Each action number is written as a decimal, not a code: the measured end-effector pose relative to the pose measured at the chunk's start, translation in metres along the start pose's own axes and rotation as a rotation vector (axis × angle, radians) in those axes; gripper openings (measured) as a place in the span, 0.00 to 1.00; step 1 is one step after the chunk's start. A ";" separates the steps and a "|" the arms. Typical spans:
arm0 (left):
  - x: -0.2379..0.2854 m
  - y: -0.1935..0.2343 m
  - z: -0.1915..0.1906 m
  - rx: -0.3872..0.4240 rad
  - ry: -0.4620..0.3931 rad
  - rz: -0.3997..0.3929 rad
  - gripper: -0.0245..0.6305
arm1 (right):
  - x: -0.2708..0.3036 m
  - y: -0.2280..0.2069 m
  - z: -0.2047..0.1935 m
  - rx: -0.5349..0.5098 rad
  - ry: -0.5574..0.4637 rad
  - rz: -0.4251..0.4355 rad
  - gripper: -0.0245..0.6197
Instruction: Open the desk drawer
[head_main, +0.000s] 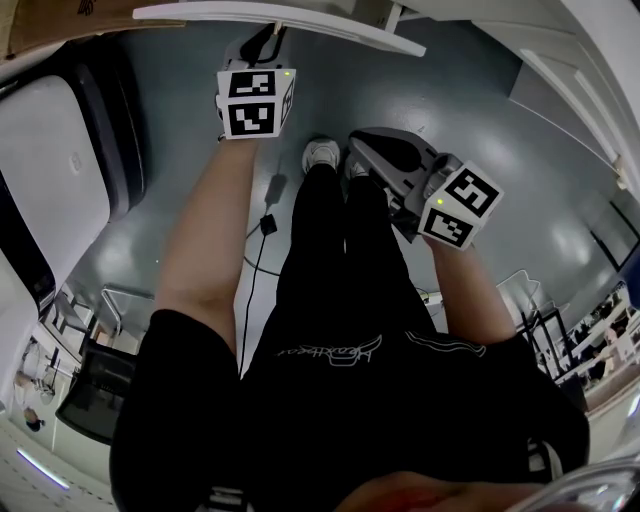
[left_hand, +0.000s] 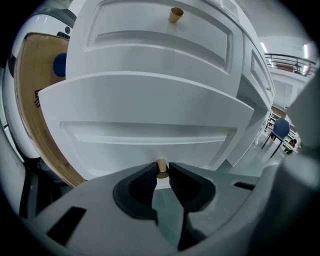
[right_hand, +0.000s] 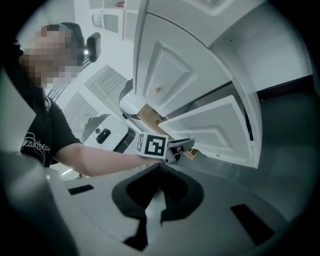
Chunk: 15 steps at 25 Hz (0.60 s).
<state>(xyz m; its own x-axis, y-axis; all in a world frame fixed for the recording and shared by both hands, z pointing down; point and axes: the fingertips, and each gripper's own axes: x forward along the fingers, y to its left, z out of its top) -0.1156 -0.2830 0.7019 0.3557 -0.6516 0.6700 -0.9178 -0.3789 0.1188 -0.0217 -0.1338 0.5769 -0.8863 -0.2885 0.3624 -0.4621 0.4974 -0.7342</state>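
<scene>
The white desk drawer (left_hand: 150, 115) stands pulled partway out of the cabinet. My left gripper (left_hand: 161, 173) is shut on its small brass knob (left_hand: 161, 167), which sits pinched between the two dark pads. From the head view, the left gripper (head_main: 268, 36) reaches up to the drawer front (head_main: 290, 25). The right gripper view shows the same drawer (right_hand: 220, 130) jutting out, with the left gripper (right_hand: 187, 145) at its front. My right gripper (right_hand: 159, 169) hangs apart from the drawer, jaws together with nothing between them; the head view shows it (head_main: 358, 142) over the floor beside my legs.
A closed drawer with its own brass knob (left_hand: 175, 14) lies above the open one. A cardboard box (right_hand: 150, 116) and a white machine (head_main: 50, 170) stand left of the cabinet. A black cable (head_main: 262, 225) runs across the grey floor near my shoe (head_main: 322, 153).
</scene>
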 end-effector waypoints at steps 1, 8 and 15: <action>-0.002 0.000 -0.001 -0.002 -0.001 0.001 0.16 | -0.001 0.001 -0.002 0.000 0.002 -0.002 0.05; -0.013 -0.002 -0.014 -0.009 0.007 0.006 0.16 | -0.003 0.004 -0.010 -0.006 0.007 -0.005 0.05; -0.029 -0.003 -0.029 -0.017 0.023 0.008 0.16 | 0.000 0.017 -0.018 -0.019 0.016 0.026 0.05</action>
<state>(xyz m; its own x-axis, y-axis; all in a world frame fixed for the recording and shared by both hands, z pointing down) -0.1276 -0.2442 0.7032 0.3443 -0.6393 0.6876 -0.9235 -0.3624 0.1255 -0.0305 -0.1112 0.5749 -0.8981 -0.2623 0.3530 -0.4397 0.5202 -0.7322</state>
